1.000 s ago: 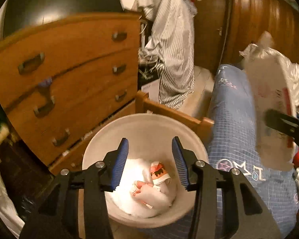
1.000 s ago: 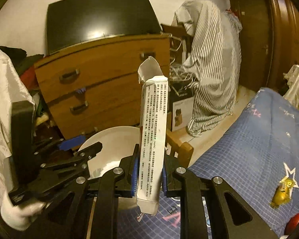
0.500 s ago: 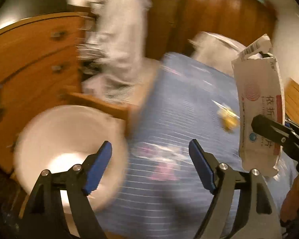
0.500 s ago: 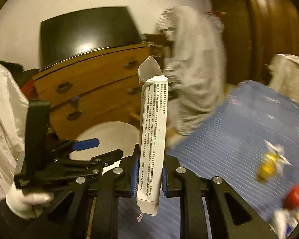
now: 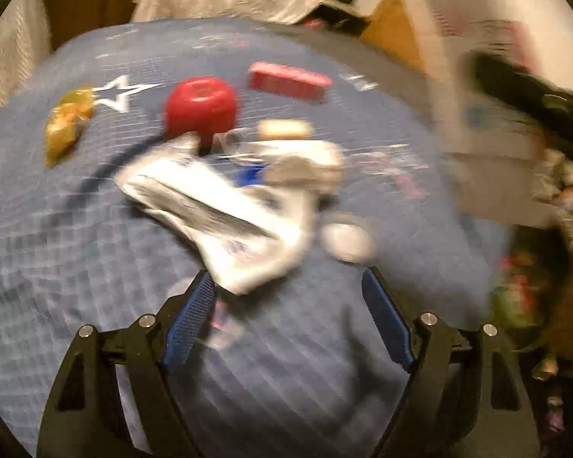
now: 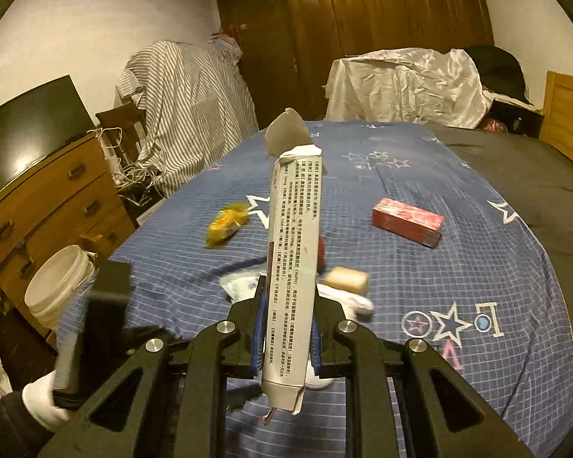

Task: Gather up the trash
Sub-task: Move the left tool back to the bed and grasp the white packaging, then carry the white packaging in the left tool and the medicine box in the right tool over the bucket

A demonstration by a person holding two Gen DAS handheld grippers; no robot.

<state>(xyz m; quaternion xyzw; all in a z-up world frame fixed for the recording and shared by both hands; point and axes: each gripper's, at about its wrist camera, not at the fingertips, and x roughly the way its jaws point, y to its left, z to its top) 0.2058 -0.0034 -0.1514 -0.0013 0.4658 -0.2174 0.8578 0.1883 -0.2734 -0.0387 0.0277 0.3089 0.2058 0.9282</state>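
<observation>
Bedroom w/ a bed (image 6: pixel 496 267) under a blue grid-pattern cover w/ star prints; far right part of it is dark grey. Left claw (image 5: pixel 286 305) spread, nothing btwn its blue pads, pointing down over the litter on the bed; that view is badly blurred. Right claw (image 6: pixel 286 328) pressed tight on a tall white carton (image 6: pixel 292 267), held upright, torn flap on top, small print down its side.

On the cover: yellow wrapper (image 6: pixel 225 225) beside a white star print, red box (image 6: pixel 407 221) to the right, small tan block (image 6: pixel 345 280), crumpled white packaging (image 5: pixel 225 206) just ahead of left claw, red round item (image 5: pixel 200 108) past it.

White bucket (image 6: pixel 59 282) on the floor at the bed's left corner, by a wooden dresser (image 6: pixel 46 206) w/ a dark screen (image 6: pixel 23 129) on top. Striped cloth (image 6: pixel 187 114) draped over something by the dark wood wardrobe (image 6: pixel 382 7). White sheet (image 6: pixel 405 84) heaped at the bed's far end. White-gloved hand (image 6: pixel 42 404) at lower left.
</observation>
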